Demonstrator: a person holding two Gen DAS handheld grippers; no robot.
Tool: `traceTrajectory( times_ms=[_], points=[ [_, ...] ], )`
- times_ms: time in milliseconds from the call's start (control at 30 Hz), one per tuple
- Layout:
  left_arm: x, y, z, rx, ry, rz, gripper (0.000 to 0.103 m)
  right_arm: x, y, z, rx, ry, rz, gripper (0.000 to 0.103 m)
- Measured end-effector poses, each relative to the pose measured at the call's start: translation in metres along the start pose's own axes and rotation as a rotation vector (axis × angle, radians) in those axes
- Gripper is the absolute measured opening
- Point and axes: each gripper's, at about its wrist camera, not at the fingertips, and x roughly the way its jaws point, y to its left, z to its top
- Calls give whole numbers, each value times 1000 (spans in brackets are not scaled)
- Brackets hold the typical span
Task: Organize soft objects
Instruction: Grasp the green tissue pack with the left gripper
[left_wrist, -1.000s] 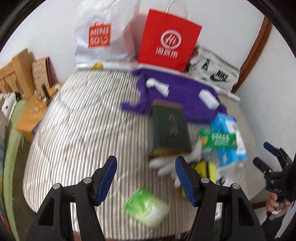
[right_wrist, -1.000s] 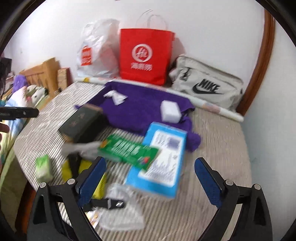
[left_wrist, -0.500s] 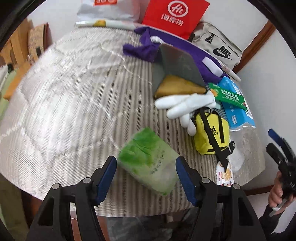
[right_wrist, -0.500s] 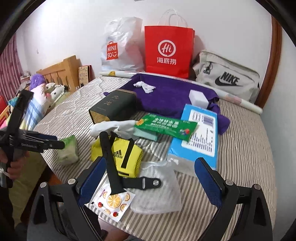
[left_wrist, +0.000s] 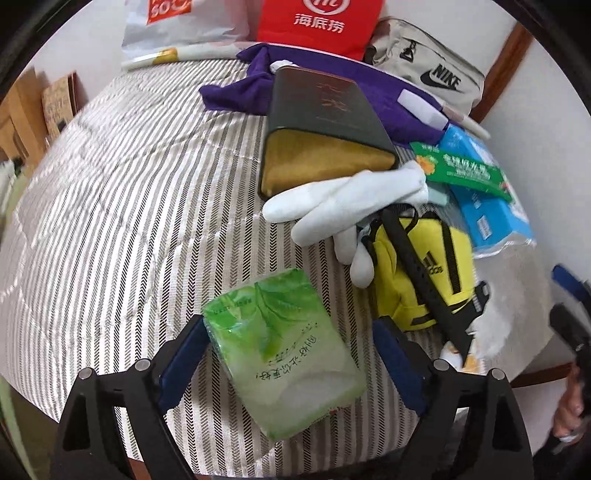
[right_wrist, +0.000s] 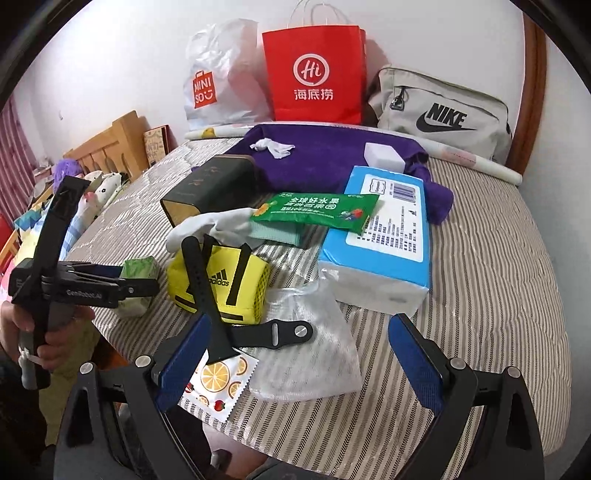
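Observation:
A green tissue pack (left_wrist: 284, 350) lies on the striped bed (left_wrist: 110, 221) near its front edge. My left gripper (left_wrist: 288, 354) straddles the pack; its jaws are opening and the right pad stands clear of it. In the right wrist view the left gripper (right_wrist: 144, 280) sits around the green pack (right_wrist: 138, 269). My right gripper (right_wrist: 299, 354) is open and empty above a white mesh pouch (right_wrist: 310, 347) and a black strap (right_wrist: 207, 291). Close by lie a white glove (left_wrist: 343, 206) and a yellow Adidas pouch (right_wrist: 221, 280).
A dark green box (left_wrist: 325, 122), a purple cloth (right_wrist: 332, 158), a blue tissue pack (right_wrist: 384, 236) and a green sachet (right_wrist: 317, 210) crowd the middle. A red paper bag (right_wrist: 314, 74), a Miniso bag (right_wrist: 218, 85) and a Nike bag (right_wrist: 439, 107) line the wall. A wooden headboard (right_wrist: 110, 144) stands at the left.
My left gripper came down over the green tissue pack and its jaws spread wider around it. The right gripper sank a little toward the items at the bed's front.

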Motion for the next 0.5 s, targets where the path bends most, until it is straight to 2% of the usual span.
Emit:
traceTrajectory(
  times_ms=[100, 200, 333, 500],
  points=[
    [0, -5, -7, 46, -38, 29, 89, 1, 1, -1, -4, 3, 1, 96],
    [-3, -4, -12, 50, -71, 40, 86, 3, 3, -2, -7, 2, 3, 96],
    [-9, 4, -14, 40, -103, 64, 72, 6, 6, -3, -16, -11, 2, 93],
    [-9, 12, -10, 26, -117, 43, 71, 7, 8, 11, -50, -59, -23, 89]
  ],
)
